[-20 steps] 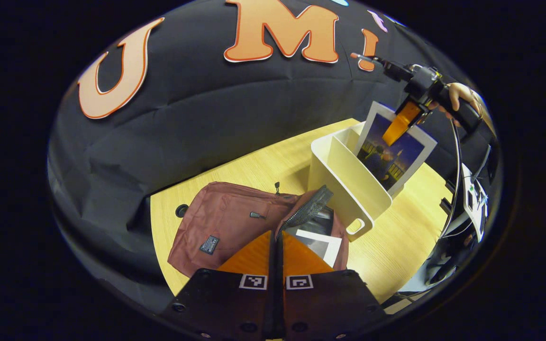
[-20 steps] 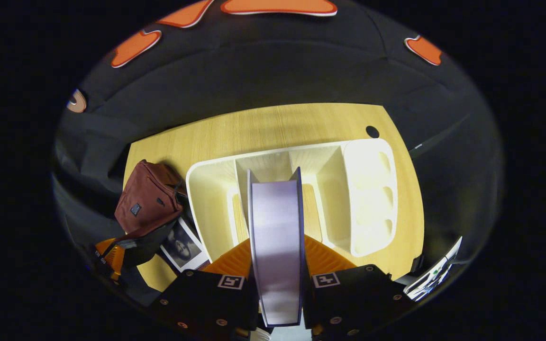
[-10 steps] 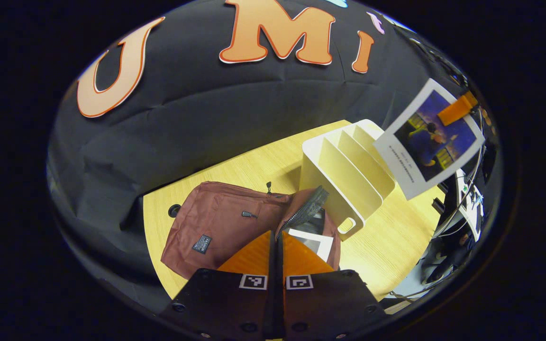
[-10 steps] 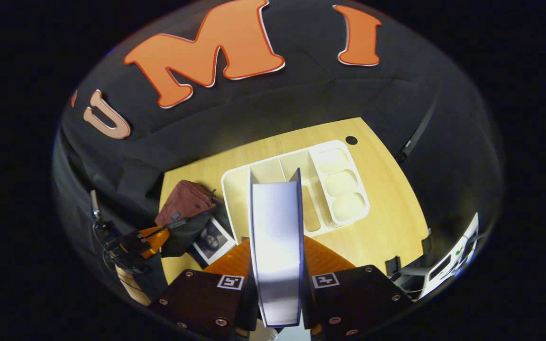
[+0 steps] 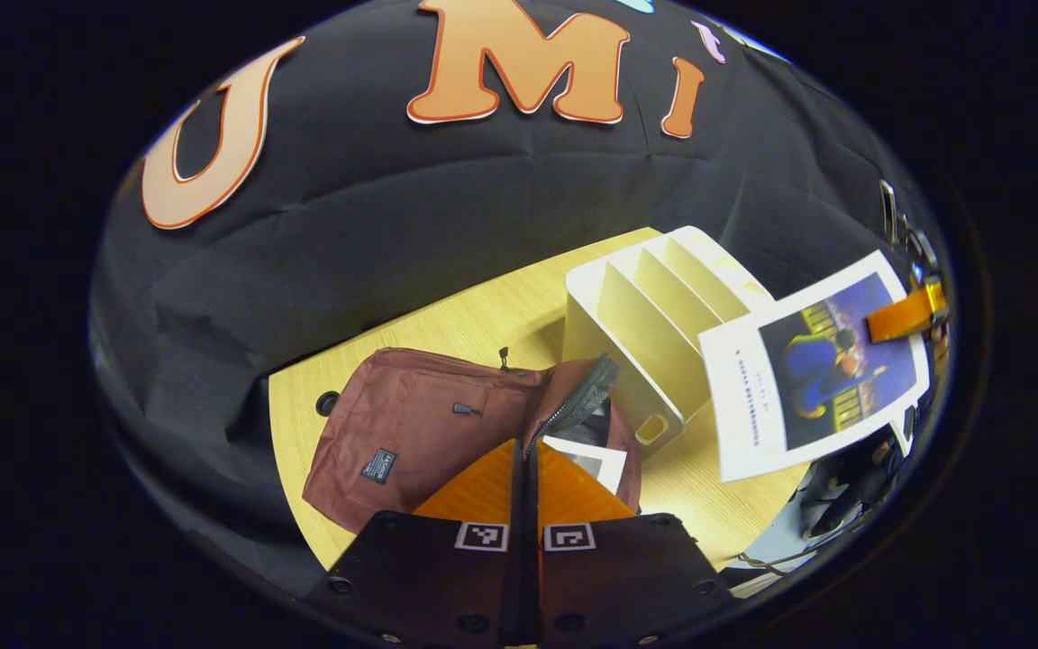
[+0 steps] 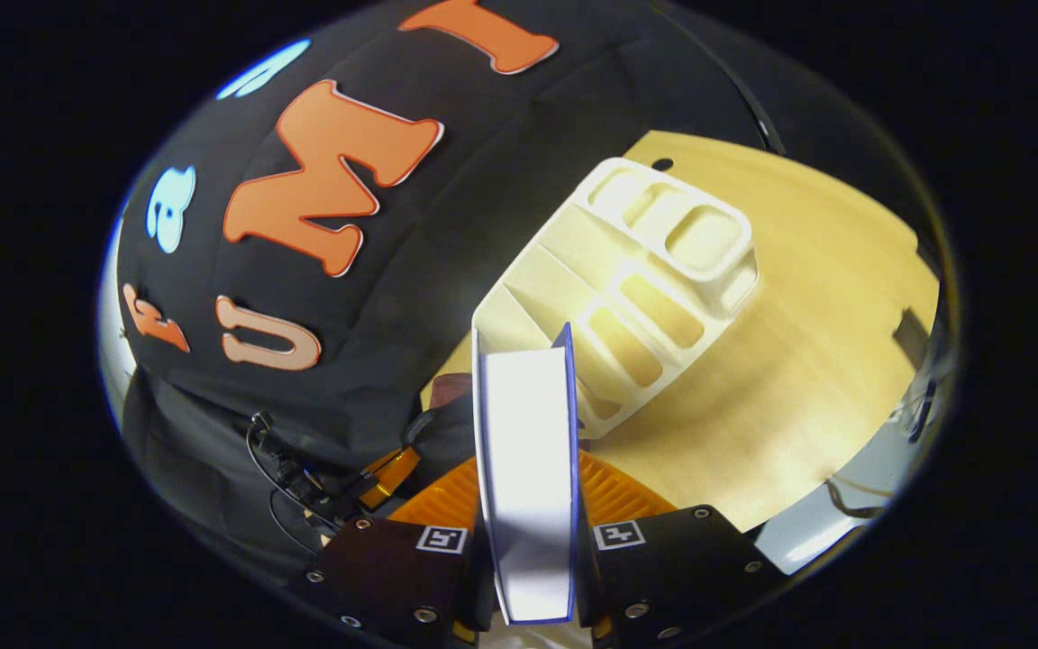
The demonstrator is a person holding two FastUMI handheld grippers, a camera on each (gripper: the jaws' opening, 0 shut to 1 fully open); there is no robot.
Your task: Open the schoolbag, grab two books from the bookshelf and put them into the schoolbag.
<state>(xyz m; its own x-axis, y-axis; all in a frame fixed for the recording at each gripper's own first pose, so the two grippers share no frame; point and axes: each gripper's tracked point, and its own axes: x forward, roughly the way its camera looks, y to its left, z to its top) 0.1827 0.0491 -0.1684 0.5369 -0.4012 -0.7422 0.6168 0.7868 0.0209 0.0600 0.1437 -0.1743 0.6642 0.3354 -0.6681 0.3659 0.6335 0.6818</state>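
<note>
Left gripper view: left gripper (image 5: 526,469) at bottom centre, fingers pressed together with nothing between them, hanging over the open mouth of the maroon schoolbag (image 5: 411,433). Schoolbag lies flat on the wooden surface (image 5: 483,315), lower centre; flap with dark zipper edge turned up, a white-edged book (image 5: 596,460) showing inside. Cream bookshelf (image 5: 636,324) with upright dividers stands just beside the bag, right of centre. At right edge, second book (image 5: 812,374), white border with dark blue cover picture, held in the air in front of the bookshelf by the right gripper (image 5: 906,314). Right gripper view: fingers pinching that book (image 6: 528,469) edge-on at bottom centre; bookshelf (image 6: 636,270) behind it, left gripper (image 6: 388,478) at lower left.
</note>
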